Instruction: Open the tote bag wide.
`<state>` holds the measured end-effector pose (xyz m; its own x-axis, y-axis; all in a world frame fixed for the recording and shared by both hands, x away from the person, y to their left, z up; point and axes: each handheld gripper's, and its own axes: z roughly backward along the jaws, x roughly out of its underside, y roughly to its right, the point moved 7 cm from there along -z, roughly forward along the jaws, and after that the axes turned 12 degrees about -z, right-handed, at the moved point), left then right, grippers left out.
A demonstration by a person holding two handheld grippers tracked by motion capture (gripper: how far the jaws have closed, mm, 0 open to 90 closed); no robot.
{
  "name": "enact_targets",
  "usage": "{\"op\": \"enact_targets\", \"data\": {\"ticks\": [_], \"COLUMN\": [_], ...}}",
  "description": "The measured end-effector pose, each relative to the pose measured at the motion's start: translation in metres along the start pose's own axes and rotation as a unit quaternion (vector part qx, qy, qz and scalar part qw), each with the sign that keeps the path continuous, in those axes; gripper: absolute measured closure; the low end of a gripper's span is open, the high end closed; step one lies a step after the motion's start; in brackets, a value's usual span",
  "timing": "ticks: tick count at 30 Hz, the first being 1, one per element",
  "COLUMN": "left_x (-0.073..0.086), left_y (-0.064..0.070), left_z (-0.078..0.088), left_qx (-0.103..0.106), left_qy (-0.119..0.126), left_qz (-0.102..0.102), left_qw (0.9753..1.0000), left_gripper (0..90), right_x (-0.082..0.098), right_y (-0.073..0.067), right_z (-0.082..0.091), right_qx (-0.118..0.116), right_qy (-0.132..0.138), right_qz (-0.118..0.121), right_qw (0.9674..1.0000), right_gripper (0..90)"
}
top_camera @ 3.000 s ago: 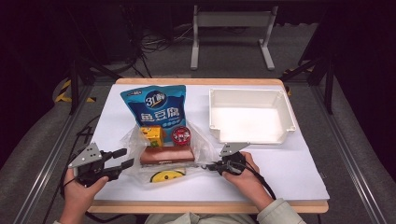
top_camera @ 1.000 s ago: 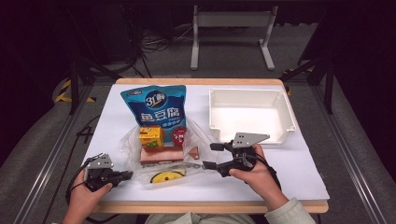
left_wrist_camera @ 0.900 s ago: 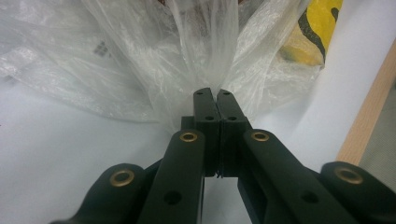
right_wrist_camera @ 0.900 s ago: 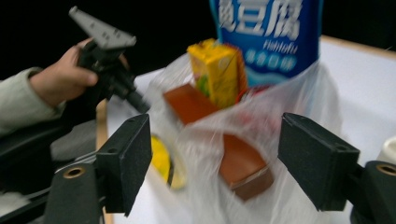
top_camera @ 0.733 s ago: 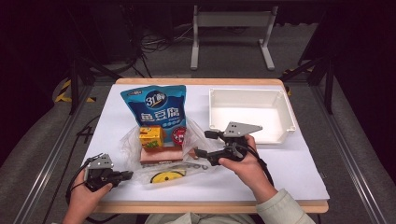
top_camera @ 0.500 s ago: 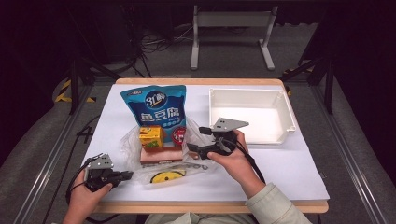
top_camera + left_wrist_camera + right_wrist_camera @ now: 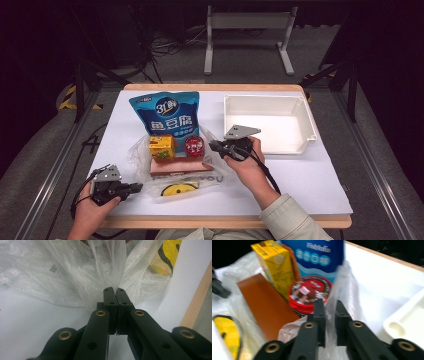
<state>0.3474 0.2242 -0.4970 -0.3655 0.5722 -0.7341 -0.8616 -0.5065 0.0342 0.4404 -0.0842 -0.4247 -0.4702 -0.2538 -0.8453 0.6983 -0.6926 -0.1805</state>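
Plastic bag (image 7: pixel 215 160) of snacks mid-worktop (image 7: pixel 310 175), pinched at its near-left edge by left hand-held gripper (image 7: pixel 115 293) and, jaws just closed, at its right edge by right hand-held gripper (image 7: pixel 329 306); likely to tear or spill the red tin (image 7: pixel 309 293) if yanked apart.

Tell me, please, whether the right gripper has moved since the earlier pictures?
Yes. The right gripper went left, away from the white tray, to the plastic bag, and its jaws have just closed on it.

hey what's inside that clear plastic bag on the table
Inside the clear plastic bag: a yellow carton, a red round tin, a brown flat box and a yellow item. Anything under the box is hidden.
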Motion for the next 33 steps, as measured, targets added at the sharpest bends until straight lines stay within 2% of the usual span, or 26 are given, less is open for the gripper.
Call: {"op": "enact_targets", "data": {"ticks": [5,8,9,11,12,16,21,28,33], "left_x": [-0.001,-0.001,-0.001,-0.001,-0.001,-0.001,0.000,0.000,0.000], "left_y": [-0.001,-0.003,-0.003,-0.004,-0.004,-0.006,-0.008,-0.010,-0.010], "left_z": [0.000,0.000,0.000,0.000,0.000,0.000,-0.002,-0.002,-0.003], "left_qx": [-0.005,-0.009,-0.009,-0.011,-0.012,-0.017,-0.021,-0.023,-0.023], "left_qy": [0.005,0.006,0.006,0.007,0.007,0.008,0.005,0.005,0.008], "left_qz": [0.002,0.003,0.003,0.000,0.000,0.001,0.004,0.003,0.012], "left_qw": [1.0000,0.9999,0.9999,0.9999,0.9999,0.9998,0.9998,0.9997,0.9996], "left_gripper": [87.4,86.8,86.6,86.6,86.5,86.0,85.9,85.8,85.0], "right_x": [0.001,0.004,0.004,0.007,0.011,0.027,0.042,0.058,0.066], "right_y": [0.010,0.014,0.014,0.015,0.015,0.016,0.014,0.014,0.015], "right_z": [0.008,0.010,0.010,0.008,0.005,-0.004,-0.013,-0.021,-0.023], "right_qx": [0.034,0.064,0.064,0.081,0.081,0.075,0.054,0.037,0.030], "right_qy": [0.003,-0.003,-0.003,-0.010,-0.015,-0.037,-0.054,-0.073,-0.082], "right_qz": [0.025,0.059,0.059,0.085,0.087,0.082,0.066,0.049,0.040], "right_qw": [0.9991,0.9962,0.9962,0.9930,0.9928,0.9931,0.9949,0.9954,0.9953], "right_gripper": [89.4,89.7,89.7,89.8,89.8,89.8,89.7,89.6,89.5]}}
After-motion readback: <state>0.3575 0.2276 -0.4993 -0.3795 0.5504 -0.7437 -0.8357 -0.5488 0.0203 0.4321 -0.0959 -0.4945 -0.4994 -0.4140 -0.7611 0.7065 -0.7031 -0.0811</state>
